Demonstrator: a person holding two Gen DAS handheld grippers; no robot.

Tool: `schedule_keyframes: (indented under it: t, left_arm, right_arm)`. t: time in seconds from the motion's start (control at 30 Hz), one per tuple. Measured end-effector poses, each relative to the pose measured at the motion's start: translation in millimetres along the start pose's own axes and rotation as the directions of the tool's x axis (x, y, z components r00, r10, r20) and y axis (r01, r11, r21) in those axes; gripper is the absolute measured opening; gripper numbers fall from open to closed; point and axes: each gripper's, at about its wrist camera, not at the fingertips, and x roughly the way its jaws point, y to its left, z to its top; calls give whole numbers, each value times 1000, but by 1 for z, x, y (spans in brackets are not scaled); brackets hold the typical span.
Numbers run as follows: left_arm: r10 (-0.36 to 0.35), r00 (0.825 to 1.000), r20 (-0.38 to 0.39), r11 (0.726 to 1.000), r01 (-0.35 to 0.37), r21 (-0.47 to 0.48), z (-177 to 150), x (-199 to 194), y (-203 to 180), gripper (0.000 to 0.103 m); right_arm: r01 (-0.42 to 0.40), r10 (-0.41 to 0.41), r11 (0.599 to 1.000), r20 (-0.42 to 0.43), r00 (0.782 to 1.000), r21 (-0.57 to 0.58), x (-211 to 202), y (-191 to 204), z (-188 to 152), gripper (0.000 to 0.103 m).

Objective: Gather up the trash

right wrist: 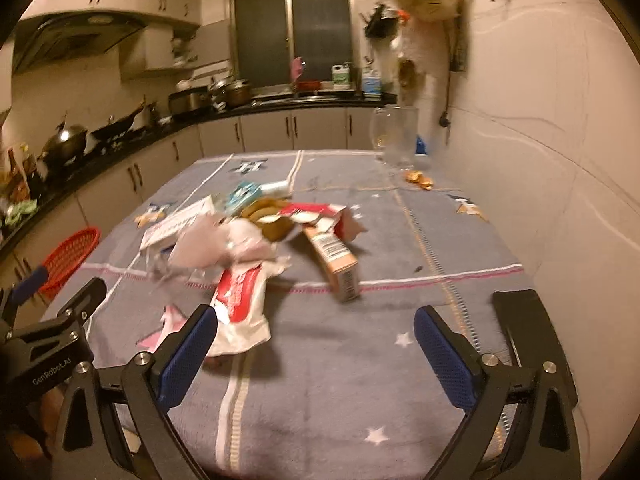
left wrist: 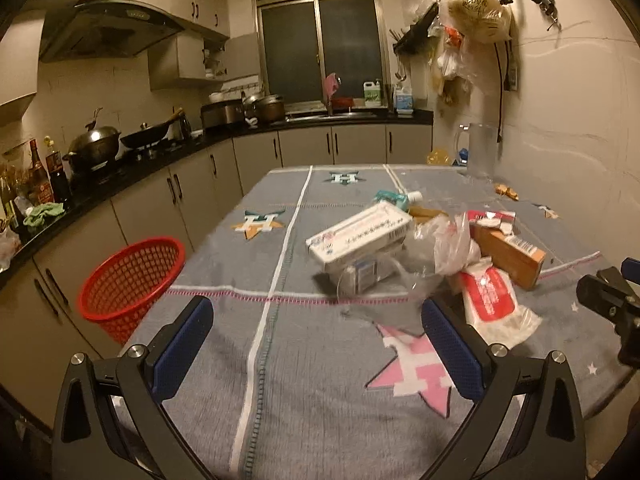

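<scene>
A heap of trash lies mid-table on the grey star-patterned cloth [left wrist: 280, 360]: a long white box [left wrist: 360, 236], a clear plastic bag [left wrist: 452, 248], a red-and-white pouch [left wrist: 492, 300], a brown carton [left wrist: 512, 252] and a teal tube [left wrist: 396, 199]. The same pouch [right wrist: 240, 300] and carton [right wrist: 336, 260] show in the right wrist view. My left gripper [left wrist: 316, 320] is open and empty, just short of the heap. My right gripper [right wrist: 316, 328] is open and empty, right of the pouch. A red mesh basket [left wrist: 128, 284] stands on the floor left of the table.
A clear jug [left wrist: 482, 152] and a small orange wrapper [left wrist: 506, 191] sit at the table's far right by the wall. Kitchen counters with pots and bottles [left wrist: 40, 184] run along the left and back. Bags hang on the right wall [left wrist: 476, 12].
</scene>
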Motion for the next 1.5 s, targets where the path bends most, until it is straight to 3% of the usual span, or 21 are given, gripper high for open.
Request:
schedule_keyframes:
  t: [0.37, 1.5]
  left_arm:
    - [-8, 1000, -21, 1000, 8, -8, -11, 6, 3, 103]
    - [-11, 997, -72, 999, 8, -42, -21, 25, 14, 103]
  right_arm:
    - [-39, 40, 999, -47, 998, 27, 2, 4, -9, 100]
    - [-15, 13, 1000, -95, 995, -25, 18, 16, -13, 100]
